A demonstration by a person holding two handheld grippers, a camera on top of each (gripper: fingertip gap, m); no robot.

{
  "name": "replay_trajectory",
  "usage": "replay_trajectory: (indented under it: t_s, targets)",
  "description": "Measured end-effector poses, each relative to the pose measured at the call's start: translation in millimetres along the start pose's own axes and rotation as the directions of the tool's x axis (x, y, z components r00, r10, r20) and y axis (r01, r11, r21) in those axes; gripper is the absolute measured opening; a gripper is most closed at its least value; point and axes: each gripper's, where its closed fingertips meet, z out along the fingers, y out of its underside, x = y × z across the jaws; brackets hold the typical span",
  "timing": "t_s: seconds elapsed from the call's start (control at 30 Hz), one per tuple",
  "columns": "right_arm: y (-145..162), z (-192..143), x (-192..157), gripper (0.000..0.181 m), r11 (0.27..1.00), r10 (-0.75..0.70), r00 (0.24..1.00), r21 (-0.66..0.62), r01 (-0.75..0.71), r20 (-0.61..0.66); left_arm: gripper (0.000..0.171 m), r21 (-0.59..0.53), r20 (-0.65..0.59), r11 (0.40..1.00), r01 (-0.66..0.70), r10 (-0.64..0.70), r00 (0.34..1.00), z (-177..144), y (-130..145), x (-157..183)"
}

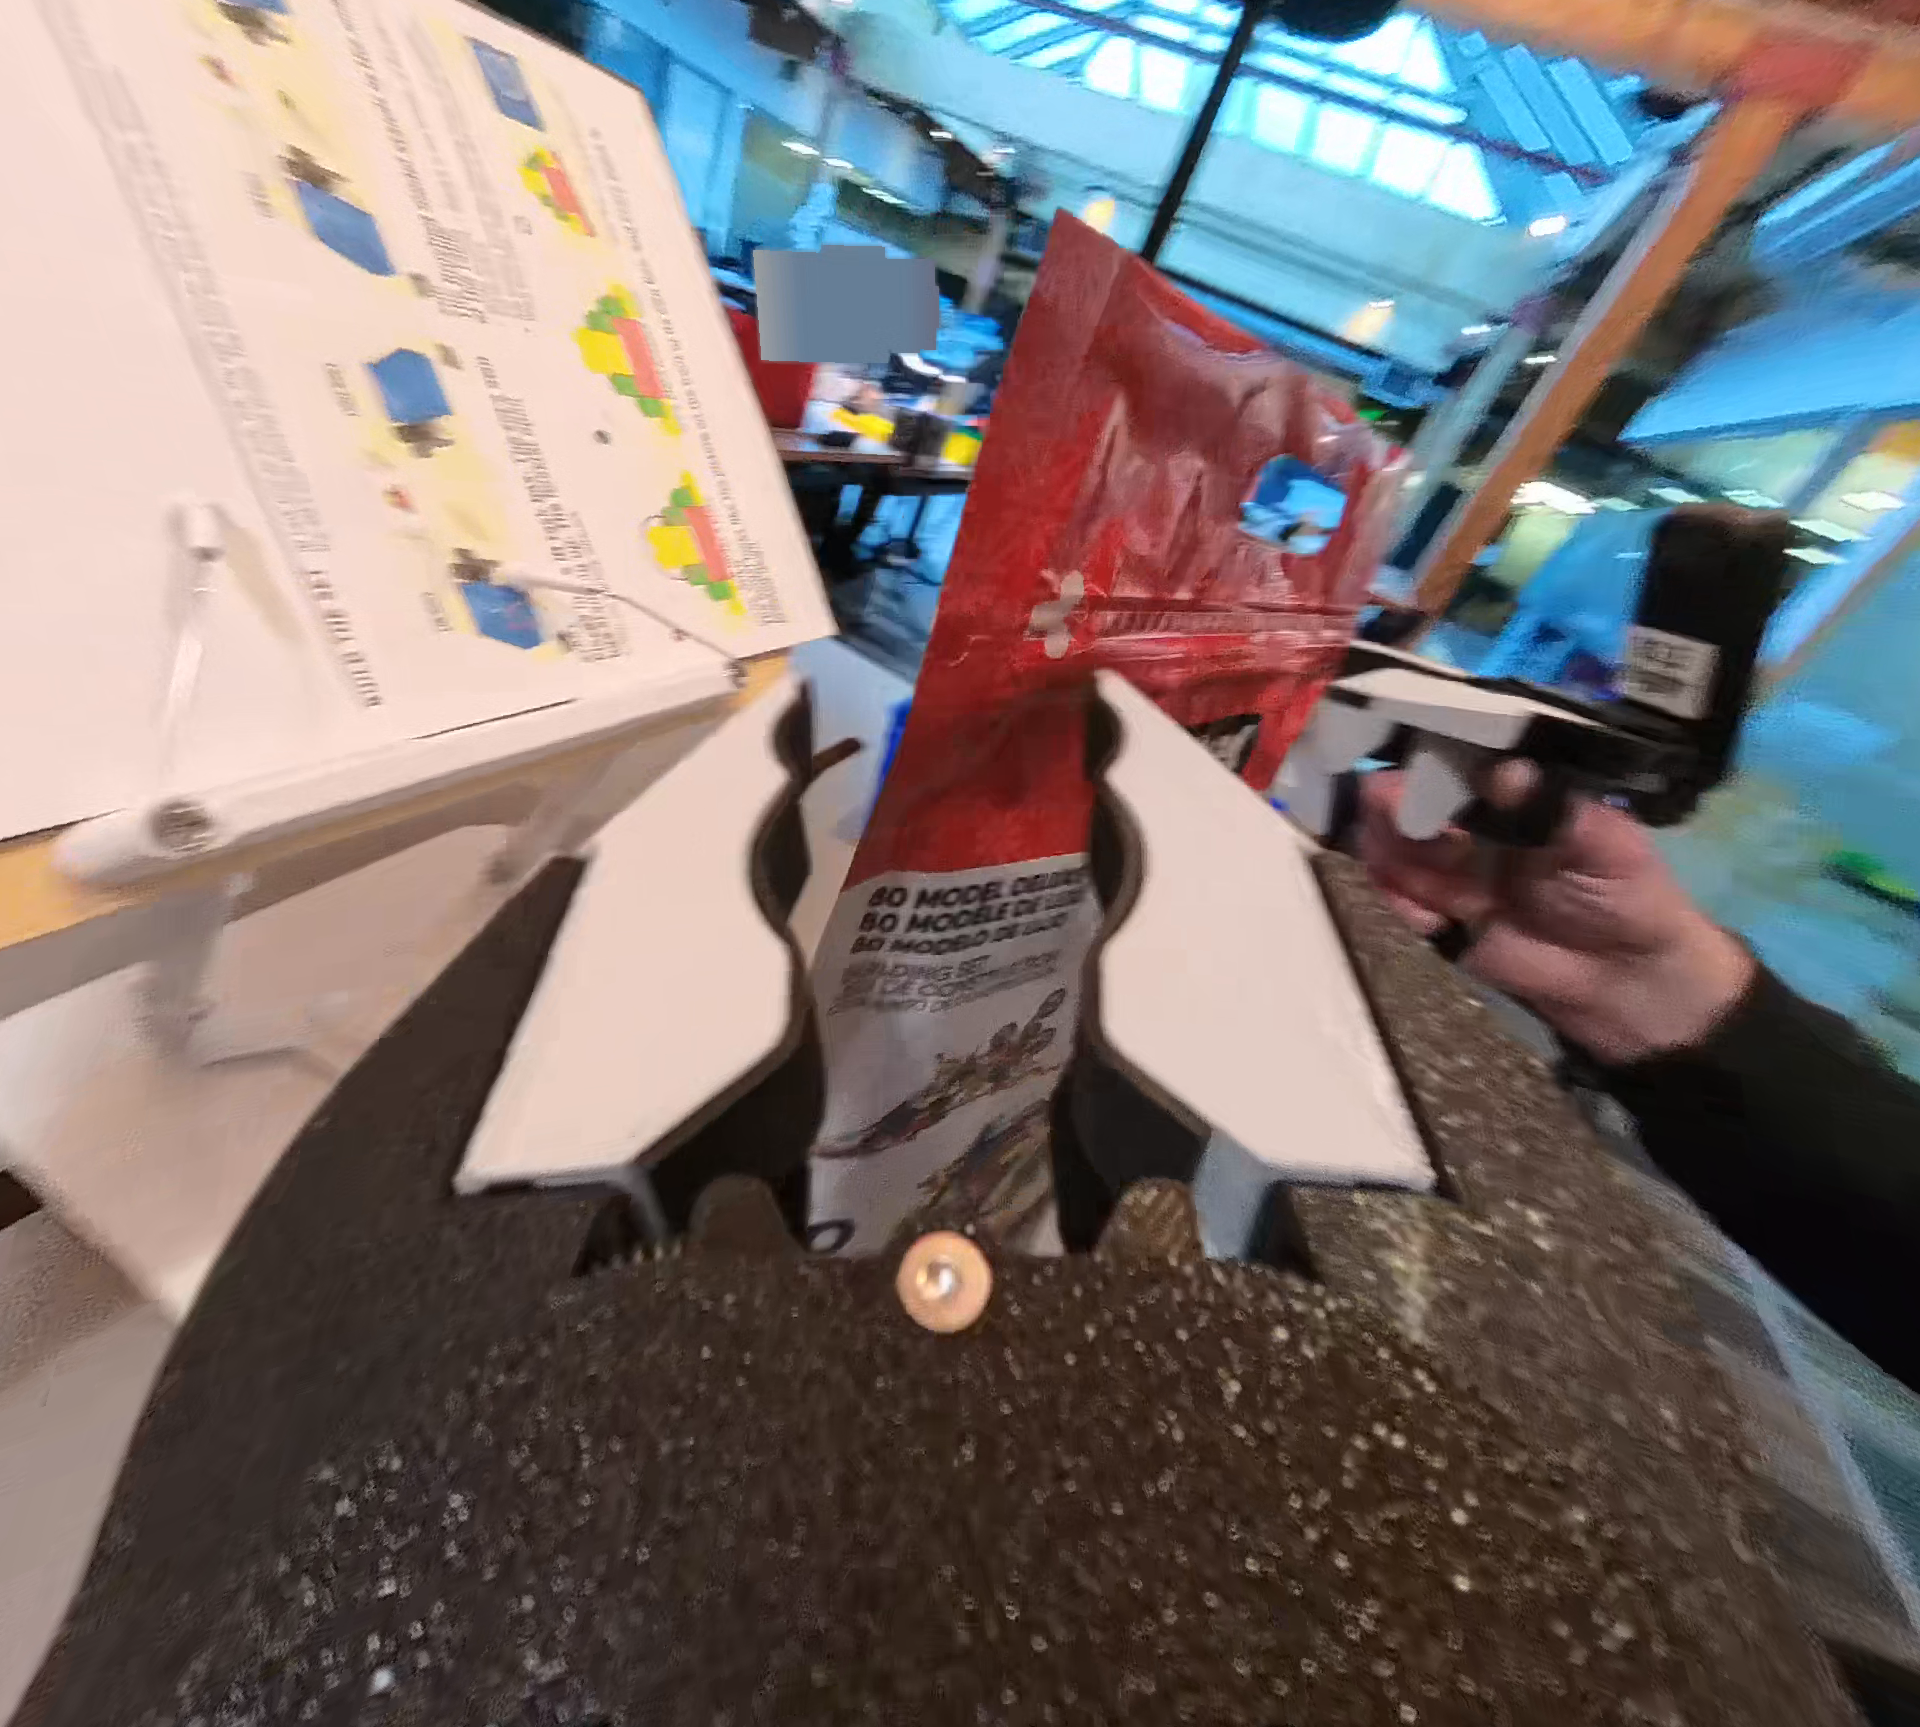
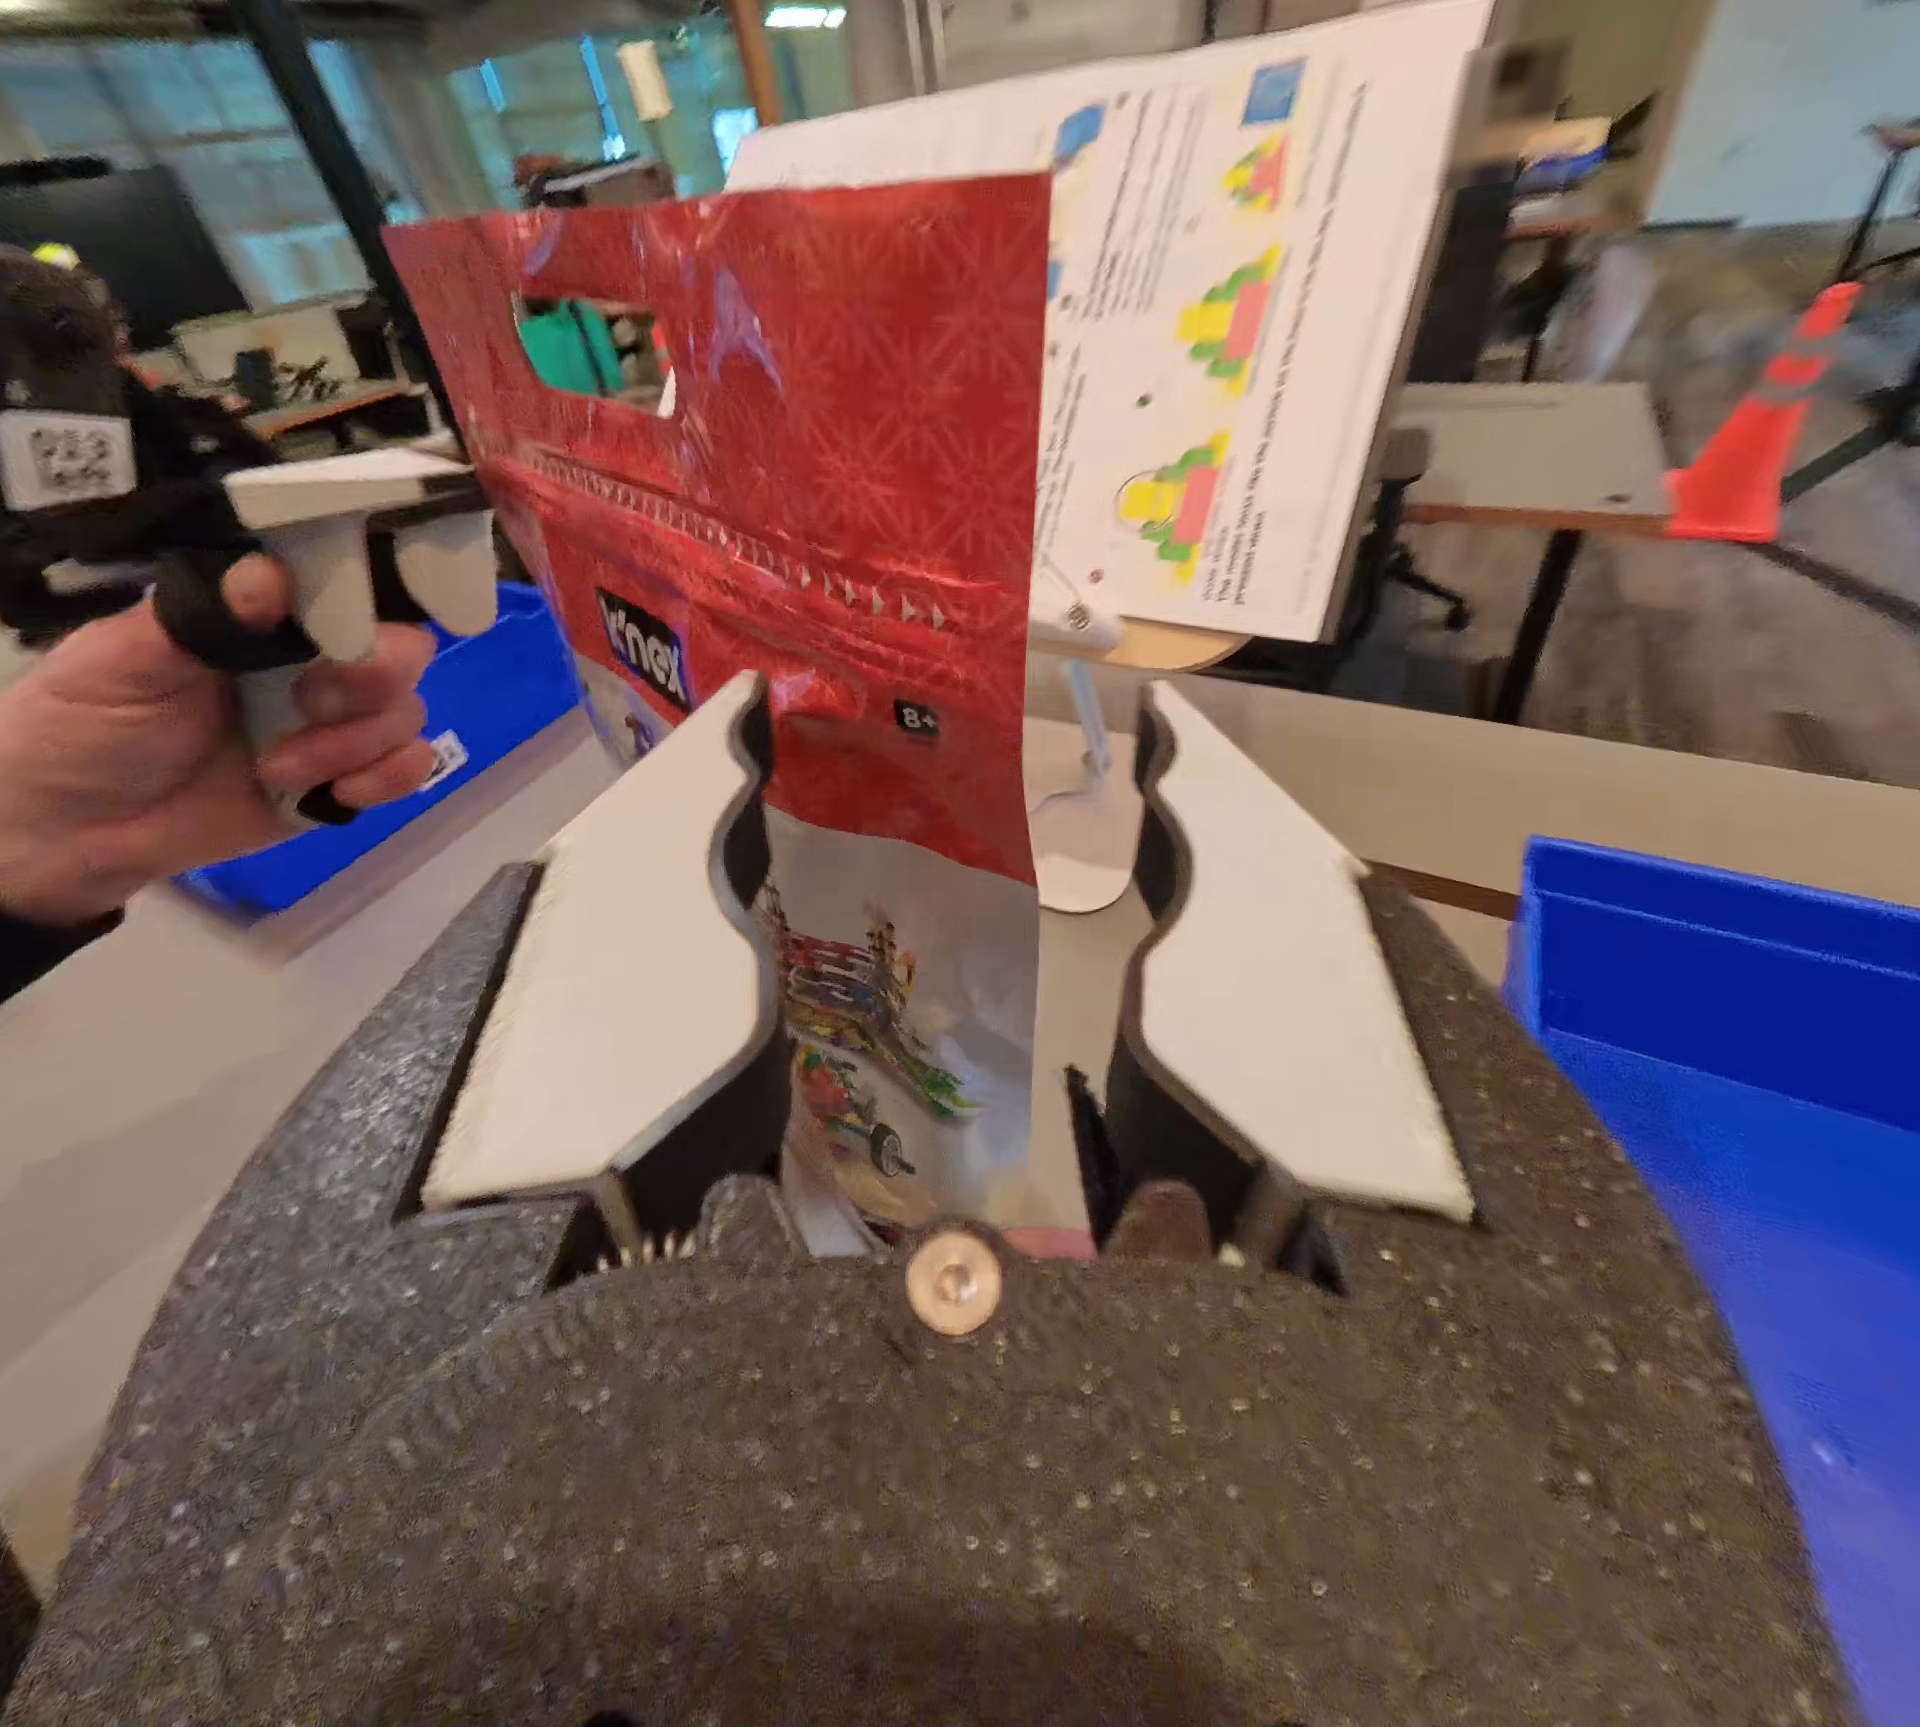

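Both pictures are smeared by motion, so the small print on the glossy red and silver plastic bag (image 1: 1049,597) and on the white instruction sheet with coloured block drawings (image 1: 343,306) is hard to make out. The bag's lower end is cut off behind the speckled black body of each gripper, so what lies inside it cannot be told.

In the left wrist view the bag stands up between the white fingers (image 1: 665,939) of the left gripper (image 1: 948,711), edge-on and tilted right. The jaws stand partly apart, and whether they pinch the bag lower down cannot be told. To the right, a hand (image 1: 1538,898) holds the right gripper (image 1: 1382,701) just beside the bag's far edge.

In the right wrist view the bag shows its broad face, with a cut-out handle hole near the top. It rises in the gap of the right gripper (image 2: 954,711), against the left finger and apart from the right one; the jaws stand wide and any grip is unclear. The left gripper (image 2: 457,524) meets the bag's left edge, its tips hidden there. The sheet leans on a white stand (image 2: 1086,804) behind the bag. A blue plastic bin (image 2: 1714,1054) sits near right, another blue bin (image 2: 488,701) far left, on the pale table (image 2: 208,1054).
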Motion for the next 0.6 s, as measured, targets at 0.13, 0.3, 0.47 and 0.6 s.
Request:
replay_trajectory:
  t_s: [0.13, 0.3, 0.47, 0.6]
  targets:
    - [-4.3, 10.1, -1.8, 0.031, 0.999, 0.043, 0.997, 0.020, -0.044, 0.067, 0.020, 0.001, -0.027, 1.000, -0.025, 0.025, 0.999, -4.1, -0.1, 6.0]
    - [-4.1, 13.7, -0.8, 0.004, 0.996, 0.094, 0.984, -0.017, -0.092, 0.149, 0.000, -0.065, -0.051, 0.996, -0.060, 0.057, 0.997, -22.8, 12.0, 32.3]
    - [-2.2, 17.9, -11.9, 0.005, 0.984, 0.165, 0.948, -0.107, -0.141, 0.272, 0.000, -0.115, -0.014, 0.993, 0.026, -0.028, 1.000, -46.9, 19.4, 57.5]
    - [-2.0, 21.5, -11.8, 0.033, 0.989, 0.077, 0.973, -0.137, -0.047, 0.219, 0.000, -0.078, -0.015, 0.989, 0.129, -0.131, 0.991, -64.1, 24.4, 76.8]
